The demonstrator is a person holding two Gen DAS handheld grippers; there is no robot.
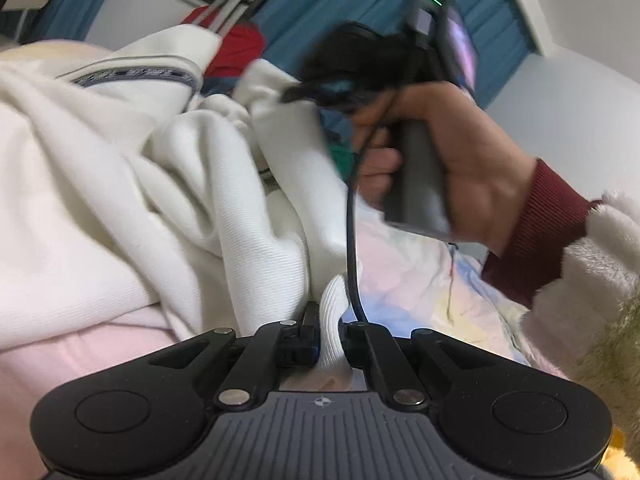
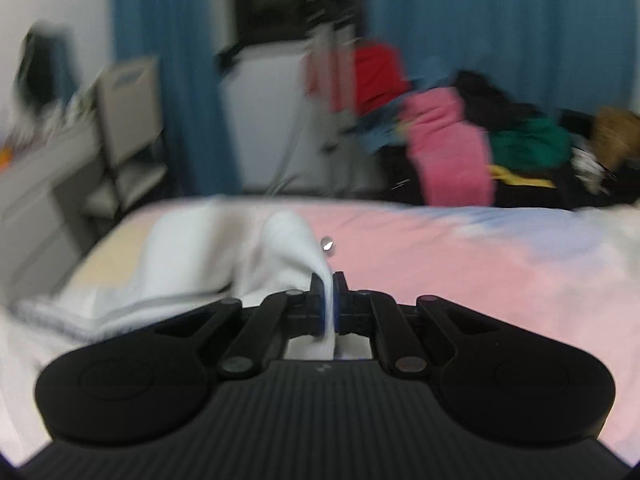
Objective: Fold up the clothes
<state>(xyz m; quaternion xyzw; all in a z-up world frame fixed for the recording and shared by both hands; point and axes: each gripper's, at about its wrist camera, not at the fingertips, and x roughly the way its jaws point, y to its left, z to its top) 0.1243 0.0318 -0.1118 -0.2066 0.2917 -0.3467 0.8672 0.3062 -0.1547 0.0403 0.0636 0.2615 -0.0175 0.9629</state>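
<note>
A white knit garment [image 1: 120,184] with a grey patterned band lies bunched on the pastel bedsheet [image 1: 408,280]. My left gripper [image 1: 329,336] is shut on a ribbed white edge of it. In the left wrist view my right gripper [image 1: 296,94] is held by a hand up to the right and pinches another part of the same garment, lifting it. In the right wrist view the right gripper [image 2: 329,300] is shut on white fabric [image 2: 288,248] that trails to the left over the bed [image 2: 480,264]. That view is blurred.
A pile of clothes, red [image 2: 376,76], pink [image 2: 448,148], green [image 2: 528,144] and black, sits beyond the bed's far edge. A white cabinet [image 2: 264,112] and blue curtains [image 2: 500,20] stand behind. A cable [image 1: 352,240] hangs from the right gripper.
</note>
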